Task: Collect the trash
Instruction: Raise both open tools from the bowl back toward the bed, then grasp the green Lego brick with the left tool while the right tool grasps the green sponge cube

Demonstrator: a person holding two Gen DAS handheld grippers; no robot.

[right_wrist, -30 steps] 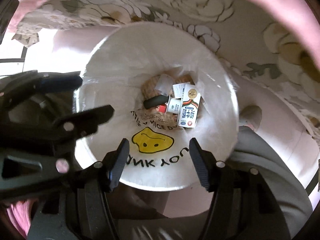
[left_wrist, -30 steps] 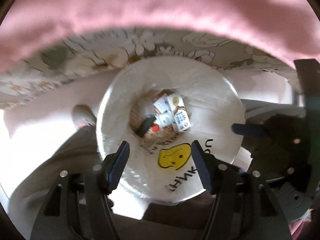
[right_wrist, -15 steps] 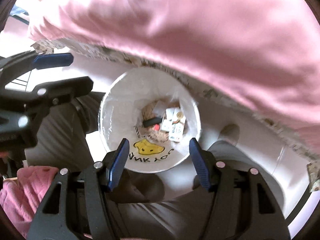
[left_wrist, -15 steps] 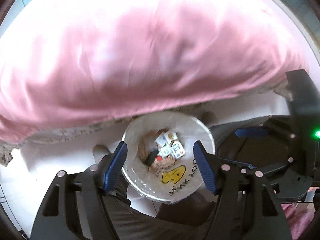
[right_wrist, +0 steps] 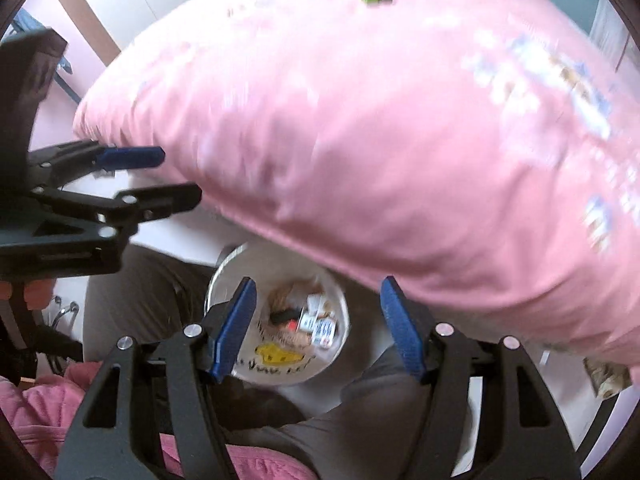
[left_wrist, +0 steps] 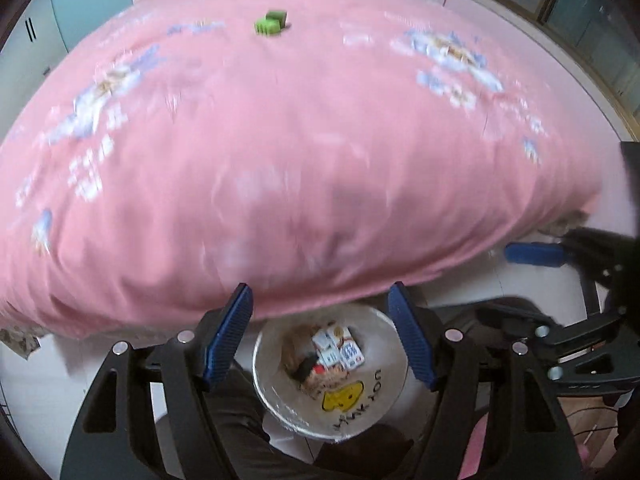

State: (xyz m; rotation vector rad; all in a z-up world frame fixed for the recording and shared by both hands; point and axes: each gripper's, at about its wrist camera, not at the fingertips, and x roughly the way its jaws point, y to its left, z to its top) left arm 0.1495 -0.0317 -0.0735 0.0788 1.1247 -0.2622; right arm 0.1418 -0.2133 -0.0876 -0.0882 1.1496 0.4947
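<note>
We are in a bedroom of a home. A bed [left_wrist: 304, 152] fills most of our view, spread with a pink quilt [right_wrist: 400, 128] printed with pale flowers. Behind it we see wardrobe doors [left_wrist: 28, 40] and a window [left_wrist: 592, 12], and a lined waste bin [left_wrist: 384, 412] stands on the pale floor [left_wrist: 36, 376] below.

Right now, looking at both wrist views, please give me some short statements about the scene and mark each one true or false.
1. The trash bin holds small cartons. True.
2. A green box lies on the pink bed cover. True.
3. The right gripper holds a carton. False: nothing is between its fingers.
4. The bin's bag shows a red heart. False: a yellow face.
5. The left gripper is empty. True.
</note>
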